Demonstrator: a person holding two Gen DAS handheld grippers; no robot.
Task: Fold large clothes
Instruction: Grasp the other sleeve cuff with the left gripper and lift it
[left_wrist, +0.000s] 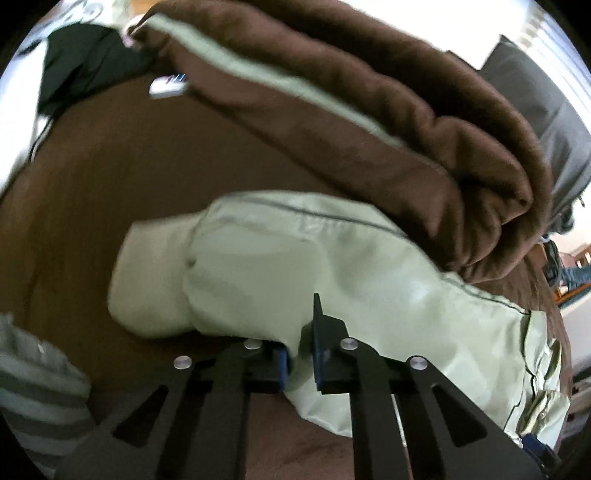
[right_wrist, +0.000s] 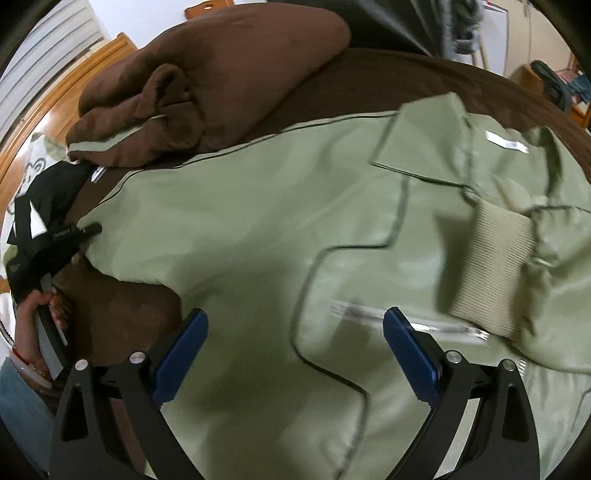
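your left gripper (left_wrist: 300, 363) is clamped on a fold of the green jacket (left_wrist: 332, 266), low in the centre of its frame, with the cloth bunched between the blue pads. your right gripper (right_wrist: 295, 354) hangs with jaws spread wide over the jacket, holding nothing. the jacket lies across the brown bed (right_wrist: 388, 77), filling the middle and right of the right view, its ribbed cuff (right_wrist: 484, 269) at right. a brown blanket (right_wrist: 207, 85) is heaped upper left.
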